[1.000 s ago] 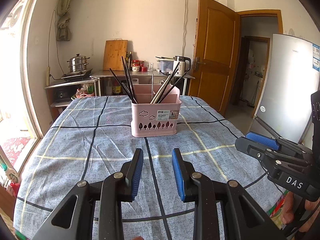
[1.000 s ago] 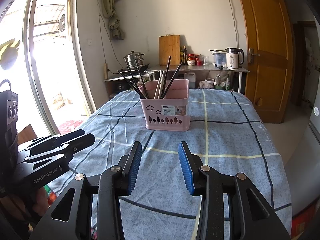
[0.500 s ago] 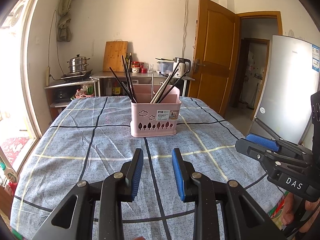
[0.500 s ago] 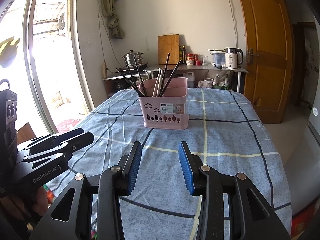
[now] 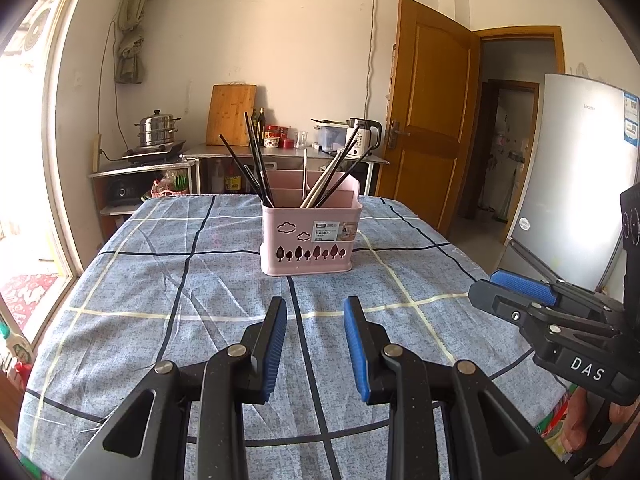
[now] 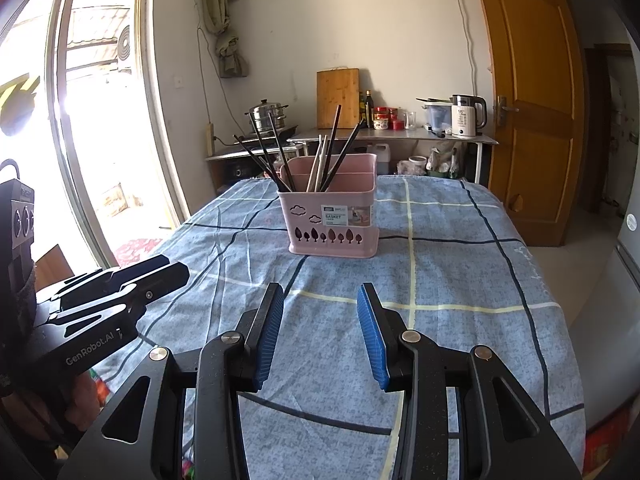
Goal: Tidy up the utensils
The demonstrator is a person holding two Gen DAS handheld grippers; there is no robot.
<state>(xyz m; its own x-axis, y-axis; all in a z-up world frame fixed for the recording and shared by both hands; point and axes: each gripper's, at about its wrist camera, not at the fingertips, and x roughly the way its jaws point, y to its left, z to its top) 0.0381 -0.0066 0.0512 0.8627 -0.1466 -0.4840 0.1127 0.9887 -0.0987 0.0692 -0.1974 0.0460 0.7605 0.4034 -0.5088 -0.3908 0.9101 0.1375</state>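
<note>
A pink plastic utensil basket [image 5: 307, 240] stands upright at the middle of the table, and also shows in the right wrist view [image 6: 333, 216]. Black chopsticks [image 5: 256, 164] lean in its left compartment; pale and black chopsticks [image 5: 326, 180] lean in the middle one. My left gripper [image 5: 315, 312] is open and empty, held above the cloth well short of the basket. My right gripper [image 6: 320, 304] is open and empty, also short of the basket. Each gripper shows at the side of the other's view.
The table [image 5: 140, 300] wears a blue checked cloth. Behind it a steel counter [image 5: 280, 154] holds a kettle, jars and a cutting board; a steamer pot [image 5: 156, 132] sits at the left. A wooden door [image 5: 432, 120] and a fridge [image 5: 580, 200] stand to the right.
Both grippers have drifted slightly, so the basket sits a little differently in each view. Both stay open and empty. The basket and chopsticks have not moved.
</note>
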